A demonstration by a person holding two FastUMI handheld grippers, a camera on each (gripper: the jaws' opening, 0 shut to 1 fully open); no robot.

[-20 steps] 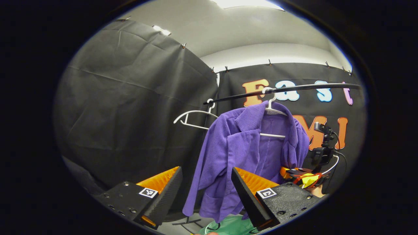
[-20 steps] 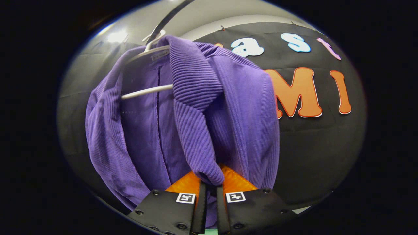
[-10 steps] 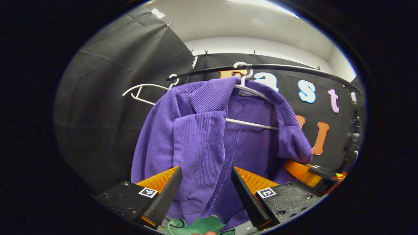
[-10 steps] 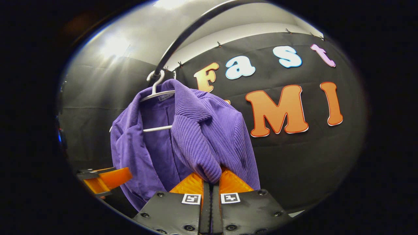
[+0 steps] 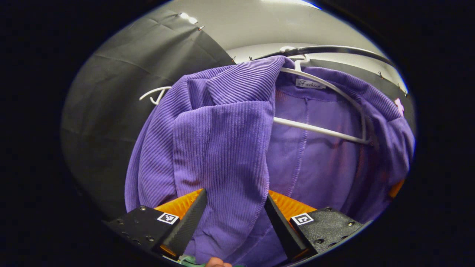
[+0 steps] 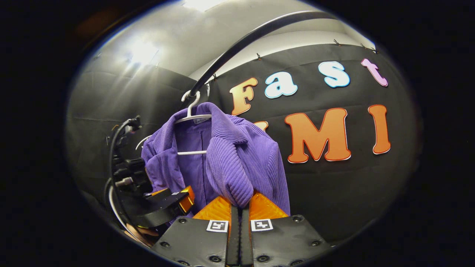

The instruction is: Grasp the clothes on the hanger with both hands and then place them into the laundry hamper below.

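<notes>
Hanging from a white hanger (image 6: 193, 118) on the black rail (image 6: 256, 37), the purple jacket (image 5: 222, 148) has its front panel between the left hand-held gripper's (image 5: 233, 207) wide-open fingers; the right hand-held gripper (image 6: 239, 205) pinches the jacket's lapel fold below the hanger.

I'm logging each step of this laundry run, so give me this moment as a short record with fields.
garment: purple jacket, on a white hanger
rail: black rail holding the hanger hook
left gripper: open, a front panel of the jacket between its fingers
right gripper: shut on a fold of the jacket
other items: a second white hanger, bare
</notes>
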